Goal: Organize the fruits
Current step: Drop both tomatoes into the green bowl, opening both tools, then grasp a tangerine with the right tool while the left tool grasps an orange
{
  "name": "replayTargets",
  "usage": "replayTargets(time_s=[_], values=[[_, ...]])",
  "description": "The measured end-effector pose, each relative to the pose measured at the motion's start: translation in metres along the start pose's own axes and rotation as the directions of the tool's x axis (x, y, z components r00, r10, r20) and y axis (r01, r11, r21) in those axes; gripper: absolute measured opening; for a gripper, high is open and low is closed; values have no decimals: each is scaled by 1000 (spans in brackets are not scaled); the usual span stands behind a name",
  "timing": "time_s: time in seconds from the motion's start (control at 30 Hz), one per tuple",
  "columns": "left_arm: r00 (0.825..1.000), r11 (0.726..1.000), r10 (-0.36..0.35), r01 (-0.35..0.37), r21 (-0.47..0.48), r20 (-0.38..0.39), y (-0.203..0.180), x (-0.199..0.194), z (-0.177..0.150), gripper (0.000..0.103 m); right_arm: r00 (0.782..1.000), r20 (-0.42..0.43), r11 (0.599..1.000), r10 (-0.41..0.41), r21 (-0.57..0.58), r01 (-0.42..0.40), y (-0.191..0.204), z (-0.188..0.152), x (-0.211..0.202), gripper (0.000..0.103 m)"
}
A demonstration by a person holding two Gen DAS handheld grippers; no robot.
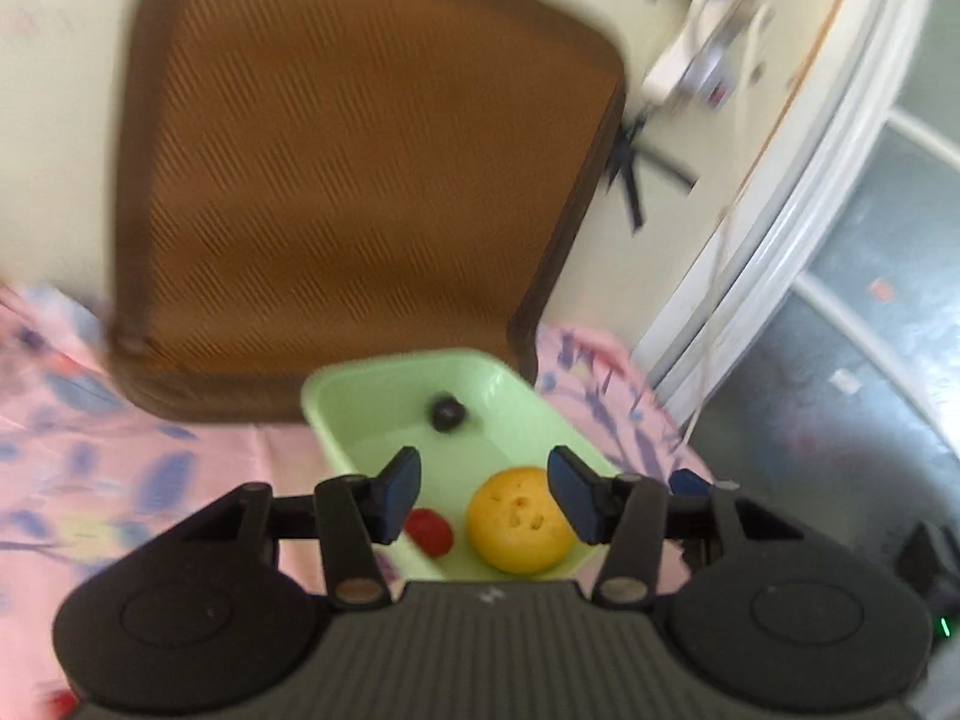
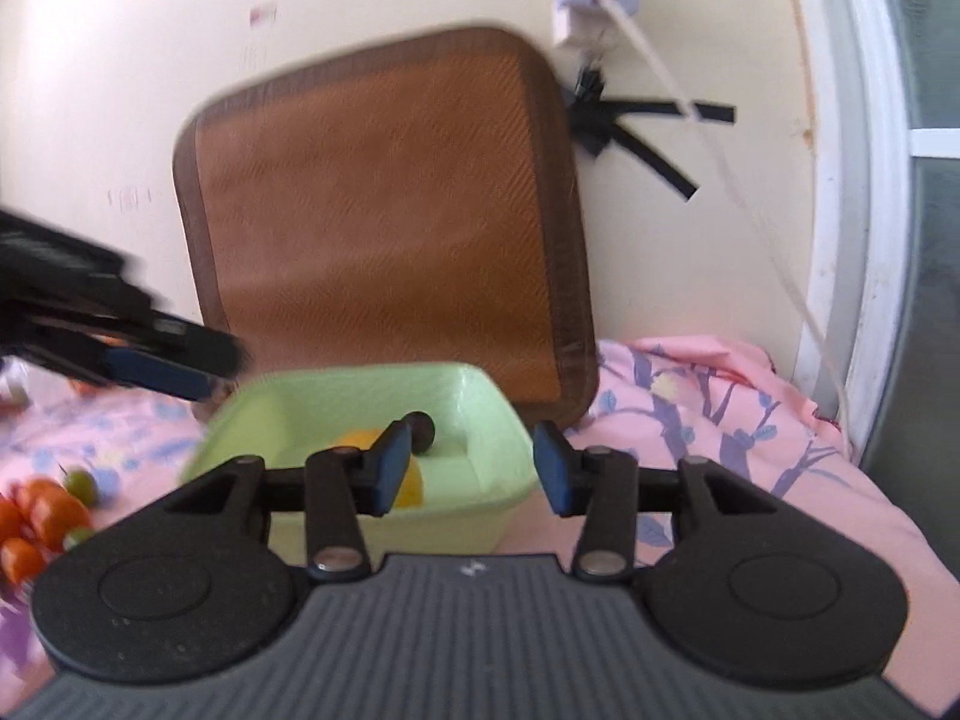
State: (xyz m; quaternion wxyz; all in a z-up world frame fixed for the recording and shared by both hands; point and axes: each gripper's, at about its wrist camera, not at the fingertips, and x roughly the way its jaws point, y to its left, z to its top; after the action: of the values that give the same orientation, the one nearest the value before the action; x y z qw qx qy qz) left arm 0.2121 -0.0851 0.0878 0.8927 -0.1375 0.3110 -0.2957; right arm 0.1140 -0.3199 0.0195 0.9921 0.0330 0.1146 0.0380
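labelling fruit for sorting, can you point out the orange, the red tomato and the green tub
orange (image 1: 519, 521): left wrist view, middle of its dimpled peel
red tomato (image 1: 428, 531): left wrist view, centre of its skin
green tub (image 2: 360, 387): right wrist view, far inner wall

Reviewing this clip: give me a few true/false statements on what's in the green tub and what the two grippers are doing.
1. The green tub holds an orange fruit, a red fruit and a dark round fruit. True.
2. The left gripper is clamped on the orange fruit. False: its jaws stand apart, holding nothing.
3. The right gripper is open and empty. True.
4. All fruit is already in the tub. False: red and green small fruits lie on the pink cloth.
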Motion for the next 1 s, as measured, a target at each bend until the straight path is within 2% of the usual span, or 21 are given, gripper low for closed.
replayTargets(time_s=[0.07,0.17,0.3,0.4,0.47,0.57,0.63,0.73,0.87,1.0], values=[[998,1000,18,-18,14,56,12,-45,-4,48,999,14,999,31,39,-31,2,3,-15,48],[989,995,101,-102,12,107,36,-103,-20,48,995,0,992,103,77,-103,16,0,-33,47],[964,968,249,-249,-7,90,69,-149,-50,48,978,-50,978,201,76,-197,51,-12,-49,45],[959,959,282,-279,-53,39,96,-160,-69,48,959,-102,964,265,59,-260,84,-23,-54,44],[960,957,279,-276,-86,19,108,-159,-78,48,943,-138,953,303,37,-301,108,-29,-55,42],[972,964,236,-231,-135,20,128,-157,-84,48,925,-178,938,337,-17,-345,144,-33,-53,42],[979,968,204,-199,-154,20,132,-148,-83,48,919,-193,930,344,-62,-361,165,-34,-49,42],[985,977,171,-169,-132,7,132,-135,-89,48,912,-212,916,350,-128,-381,193,-32,-37,42],[989,984,150,-150,-92,-11,126,-123,-97,48,905,-247,908,347,-154,-391,213,-32,-16,42],[991,984,130,-131,-123,-18,134,-117,-101,48,895,-299,905,331,-170,-391,225,-43,0,43]])
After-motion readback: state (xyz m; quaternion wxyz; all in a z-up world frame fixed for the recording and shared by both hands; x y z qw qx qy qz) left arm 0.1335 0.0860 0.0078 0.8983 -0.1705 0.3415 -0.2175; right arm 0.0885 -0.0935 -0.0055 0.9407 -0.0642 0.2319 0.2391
